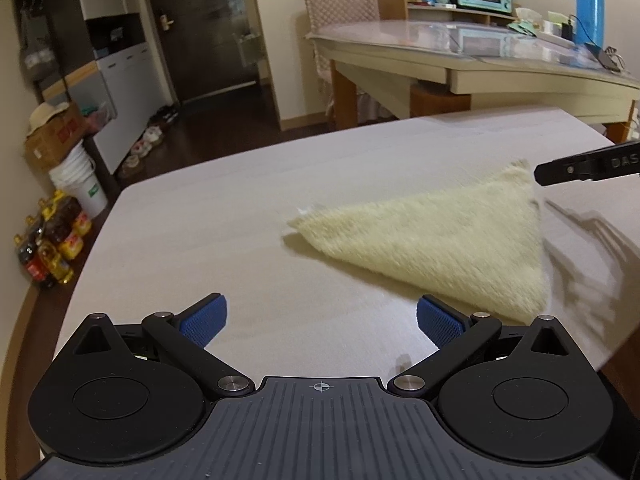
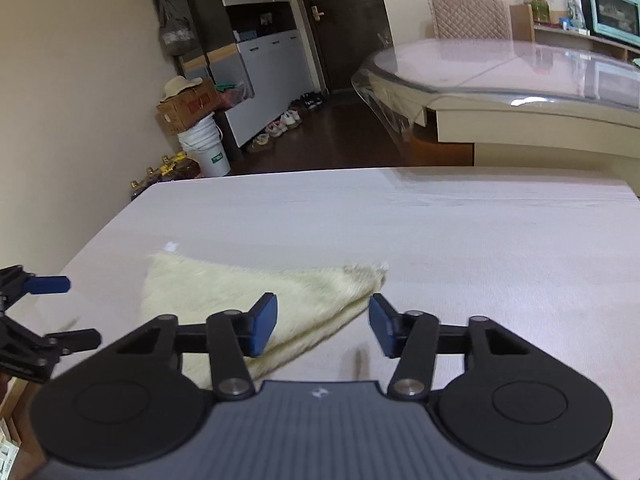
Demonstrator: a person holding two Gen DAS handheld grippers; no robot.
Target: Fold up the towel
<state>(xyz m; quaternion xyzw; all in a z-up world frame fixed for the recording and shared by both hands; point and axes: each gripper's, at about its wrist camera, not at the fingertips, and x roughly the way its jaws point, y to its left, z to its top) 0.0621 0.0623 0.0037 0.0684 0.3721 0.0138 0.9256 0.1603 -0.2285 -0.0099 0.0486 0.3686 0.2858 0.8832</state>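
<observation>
Towel [image 1: 448,248] lies flat on the worktop [image 1: 224,240], pale yellow and fluffy, already folded into a triangle. In the right wrist view a doubled edge shows along its near side, so two layers lie one on the other. One diagonal fold is therefore judged complete.

Position: the towel sits toward the right-hand part of the worktop as the left wrist view shows it, well clear of the far edge. One corner points left, one points away toward the far right, one lies nearest the left gripper [image 1: 320,320].

Left gripper: jaws spread wide, nothing between the blue pads. It hangs above bare worktop just beside the towel's near corner and touches no cloth.

Right gripper [image 2: 322,326]: jaws part-way apart, released. The far-right corner of the towel lies just ahead of the gap between the pads, and the folded edge runs under the left finger. No pad presses on cloth in either view, so nothing is held.

Remaining work, as a judgement: if a smaller packet is wanted, at least one more fold is outstanding, likely corner to corner across the triangle. The right gripper stands placed to take the far corner. The layers look roughly aligned, though motion blur hides fine detail at the edges.
</observation>
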